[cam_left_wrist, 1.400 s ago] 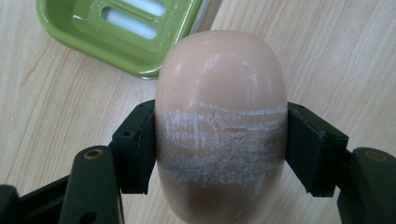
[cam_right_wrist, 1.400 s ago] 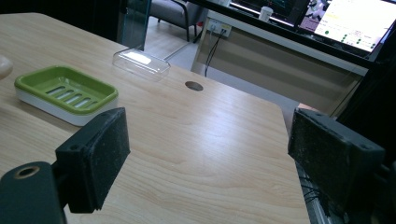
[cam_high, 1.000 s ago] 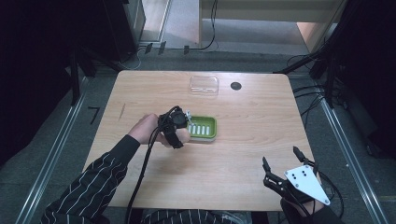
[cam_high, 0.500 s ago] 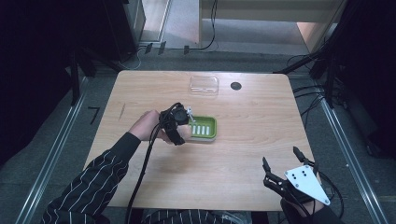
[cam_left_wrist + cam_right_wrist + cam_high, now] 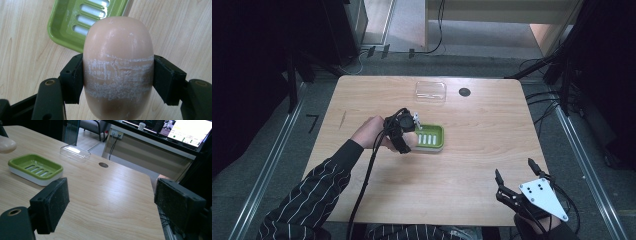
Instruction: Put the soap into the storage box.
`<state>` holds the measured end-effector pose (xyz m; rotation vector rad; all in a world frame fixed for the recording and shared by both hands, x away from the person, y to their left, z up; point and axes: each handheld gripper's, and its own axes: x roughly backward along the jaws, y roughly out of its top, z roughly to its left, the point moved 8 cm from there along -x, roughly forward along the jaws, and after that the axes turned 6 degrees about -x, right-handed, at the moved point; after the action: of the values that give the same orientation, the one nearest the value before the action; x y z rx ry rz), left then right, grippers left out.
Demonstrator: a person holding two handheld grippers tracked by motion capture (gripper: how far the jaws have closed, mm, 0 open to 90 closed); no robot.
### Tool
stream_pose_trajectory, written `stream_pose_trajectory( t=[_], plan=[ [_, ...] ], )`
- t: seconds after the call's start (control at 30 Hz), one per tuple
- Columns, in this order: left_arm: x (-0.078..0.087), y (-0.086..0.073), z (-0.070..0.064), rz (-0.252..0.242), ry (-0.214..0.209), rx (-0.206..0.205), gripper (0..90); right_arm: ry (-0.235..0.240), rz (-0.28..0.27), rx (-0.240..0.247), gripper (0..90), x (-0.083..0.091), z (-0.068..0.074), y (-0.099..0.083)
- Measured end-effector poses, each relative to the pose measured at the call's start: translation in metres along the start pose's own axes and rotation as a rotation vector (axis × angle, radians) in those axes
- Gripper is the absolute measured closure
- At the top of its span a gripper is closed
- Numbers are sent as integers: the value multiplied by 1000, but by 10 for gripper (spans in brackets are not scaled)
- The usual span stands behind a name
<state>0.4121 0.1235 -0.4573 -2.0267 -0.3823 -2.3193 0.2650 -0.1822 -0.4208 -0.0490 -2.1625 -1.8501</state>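
The room is dark around a light wooden table [image 5: 472, 165] with grey floor on every side. The near right part of the table is bare, with lots of room to move. A clear lid [image 5: 430, 92] lies near the far edge, and a small dark hole [image 5: 464, 92] is just right of it. A green soap dish [image 5: 428, 137] sits in the middle. The left gripper [image 5: 406, 131] is at the dish's left end, its jaws squeezed on a pink soap bar [image 5: 117, 65]. The soap is held above the table beside the dish. The right gripper [image 5: 515, 182] waits at the near right edge with its jaws wide apart.
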Motion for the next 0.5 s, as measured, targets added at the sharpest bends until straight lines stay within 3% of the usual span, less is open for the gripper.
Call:
stream_pose_trajectory(
  t=[0.5],
  plan=[
    [7,11,6,-25,11,-20,337,-9,7,-5,134,4,-3,-2]
  ],
)
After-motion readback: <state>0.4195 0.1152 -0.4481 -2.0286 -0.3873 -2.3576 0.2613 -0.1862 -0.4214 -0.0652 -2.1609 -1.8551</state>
